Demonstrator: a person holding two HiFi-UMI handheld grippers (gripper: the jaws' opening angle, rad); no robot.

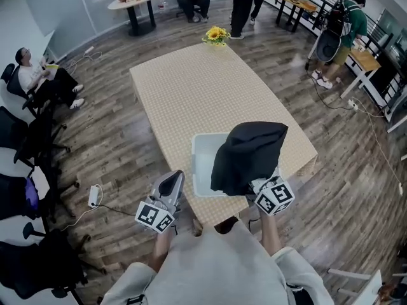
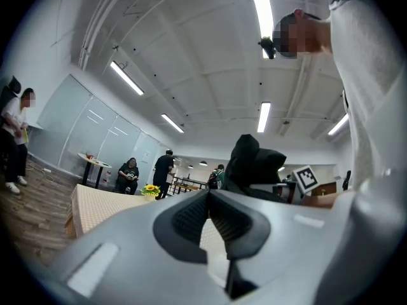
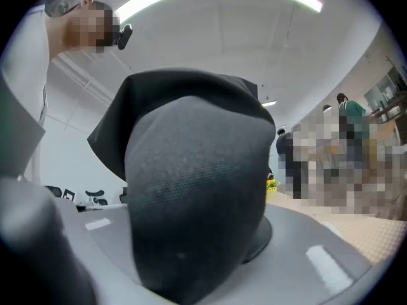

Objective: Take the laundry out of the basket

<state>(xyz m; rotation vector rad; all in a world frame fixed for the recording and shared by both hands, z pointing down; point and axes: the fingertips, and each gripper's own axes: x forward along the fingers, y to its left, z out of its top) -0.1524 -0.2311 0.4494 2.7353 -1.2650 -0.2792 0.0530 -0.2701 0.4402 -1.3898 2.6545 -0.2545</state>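
**A:** Where is the laundry to be found in relation to the jaws?

**B:** A dark garment (image 1: 248, 156) is clamped in the right gripper (image 1: 266, 187). It is draped up and over the upturned jaws, with its folds hung down above the right half of the white basket (image 1: 201, 164).

**A:** And the other side?

**B:** The left gripper (image 1: 170, 184) is held just beside the basket's near left corner, apart from the cloth. Its pads are pressed together with nothing between them.

**A:** Which way is the move judged to go?

**B:** The garment is carried by the right side alone, so it would probably be swung clear of the rim onto the bare checked table (image 1: 191, 88) beyond. No other laundry is seen in the basket's uncovered part.
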